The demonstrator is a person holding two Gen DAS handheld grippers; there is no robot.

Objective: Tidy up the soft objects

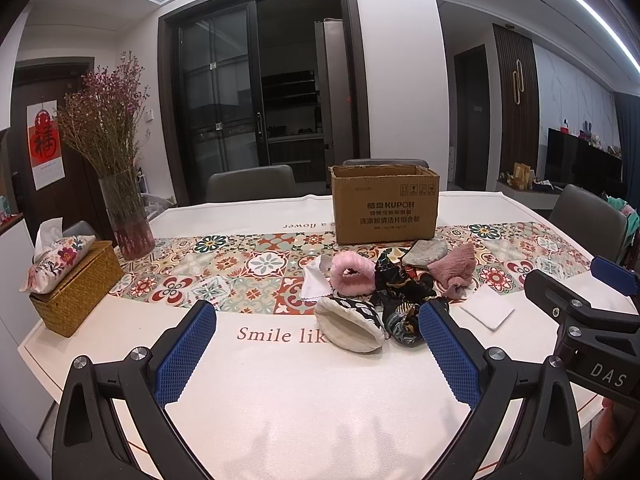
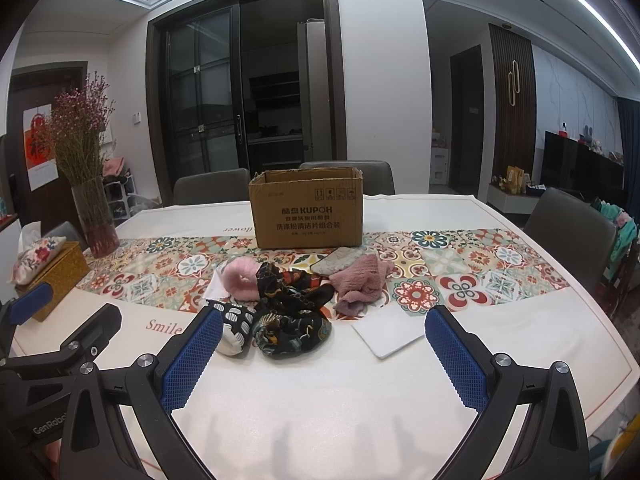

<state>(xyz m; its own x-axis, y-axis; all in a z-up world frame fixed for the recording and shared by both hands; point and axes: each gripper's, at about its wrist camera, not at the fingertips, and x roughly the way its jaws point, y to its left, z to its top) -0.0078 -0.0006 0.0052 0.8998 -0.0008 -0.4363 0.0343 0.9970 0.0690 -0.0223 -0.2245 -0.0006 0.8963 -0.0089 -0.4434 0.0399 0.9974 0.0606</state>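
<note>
A pile of soft things lies mid-table in front of an open cardboard box (image 1: 384, 204) (image 2: 306, 210): a fluffy pink band (image 1: 352, 274) (image 2: 238, 278), a black patterned scarf (image 1: 404, 292) (image 2: 294, 308), a white and black patterned pouch (image 1: 350, 326) (image 2: 234, 330), a mauve knit cloth (image 1: 454, 270) (image 2: 360, 280), a grey pouch (image 1: 426, 252) (image 2: 336, 260), a folded white cloth (image 1: 488, 306) (image 2: 390, 334) and a white wipe (image 1: 316, 280). My left gripper (image 1: 316, 356) is open and empty, short of the pile. My right gripper (image 2: 324, 360) is open and empty, also short of it.
A glass vase of dried flowers (image 1: 126, 216) (image 2: 94, 220) and a woven tissue box (image 1: 76, 292) (image 2: 54, 276) stand at the table's left. Grey chairs (image 1: 250, 184) (image 2: 570, 236) ring the table. The right gripper's body (image 1: 580, 320) shows at the left view's right edge.
</note>
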